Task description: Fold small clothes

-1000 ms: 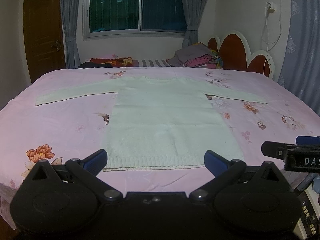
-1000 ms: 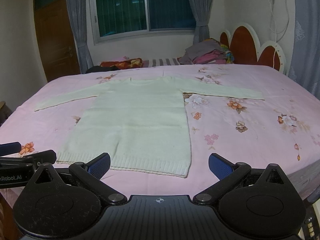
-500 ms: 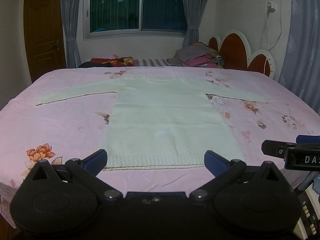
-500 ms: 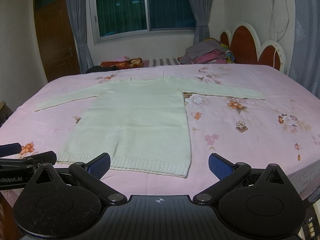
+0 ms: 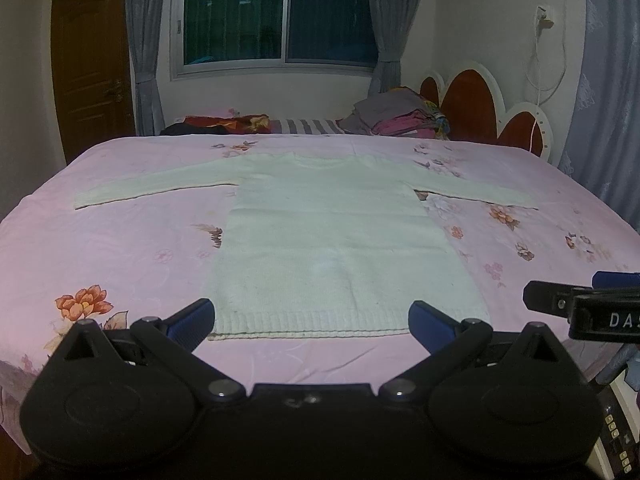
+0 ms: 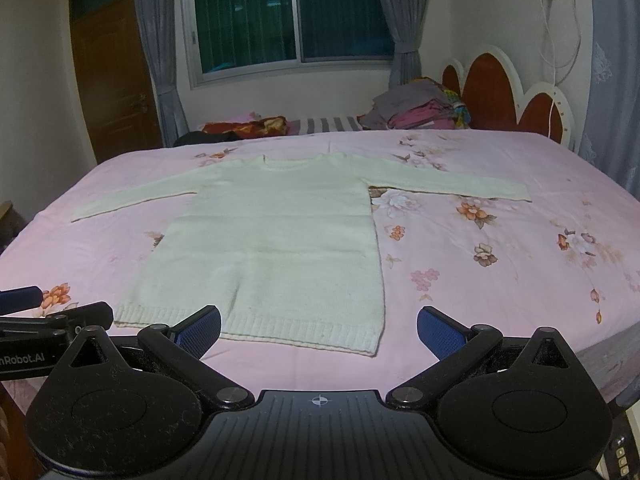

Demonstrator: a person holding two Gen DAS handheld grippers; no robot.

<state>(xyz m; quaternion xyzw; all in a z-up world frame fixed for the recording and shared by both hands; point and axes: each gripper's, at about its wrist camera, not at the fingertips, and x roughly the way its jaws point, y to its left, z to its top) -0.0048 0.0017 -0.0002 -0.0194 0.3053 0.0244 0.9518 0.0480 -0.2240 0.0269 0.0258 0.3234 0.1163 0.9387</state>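
A pale cream knitted sweater (image 5: 332,236) (image 6: 276,240) lies flat on the pink flowered bed sheet (image 5: 120,248) (image 6: 500,264), both sleeves spread out sideways and its ribbed hem toward me. My left gripper (image 5: 311,320) hangs open just short of the hem, with nothing between its blue pads. My right gripper (image 6: 319,328) is open too, near the hem's right corner, holding nothing. Each gripper shows at the edge of the other's view: the right one (image 5: 584,308) at the right, the left one (image 6: 52,320) at the left.
A stack of folded clothes (image 5: 400,118) (image 6: 420,110) sits at the bed's far end by the red and white headboard (image 5: 480,108). Dark and red garments (image 5: 224,125) lie at the far edge below the window. A wooden door (image 5: 92,68) stands left.
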